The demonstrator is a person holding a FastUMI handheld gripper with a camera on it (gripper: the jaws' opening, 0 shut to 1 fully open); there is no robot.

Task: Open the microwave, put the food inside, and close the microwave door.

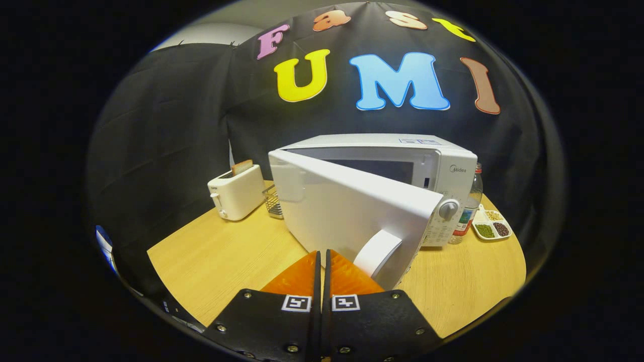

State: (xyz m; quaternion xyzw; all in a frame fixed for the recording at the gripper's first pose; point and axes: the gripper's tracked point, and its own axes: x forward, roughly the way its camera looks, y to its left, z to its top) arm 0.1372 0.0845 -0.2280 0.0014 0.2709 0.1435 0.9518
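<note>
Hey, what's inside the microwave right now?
The half-open door covers most of the microwave cavity; the visible strip is dark, so food can't be confirmed. The closed fingers sit just before the door.

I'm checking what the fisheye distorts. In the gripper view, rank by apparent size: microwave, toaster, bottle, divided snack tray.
1. microwave, clearly largest; its open door swings toward the shut fingers.
2. toaster.
3. bottle and divided tray: look alike, unranked; the microwave hides part of the bottle.

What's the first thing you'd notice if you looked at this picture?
The big white microwave on the wooden table, its door swung partly open just ahead of the gripper, whose fingers are shut together on nothing. Left of it stands a white toaster with toast poking out.
</note>
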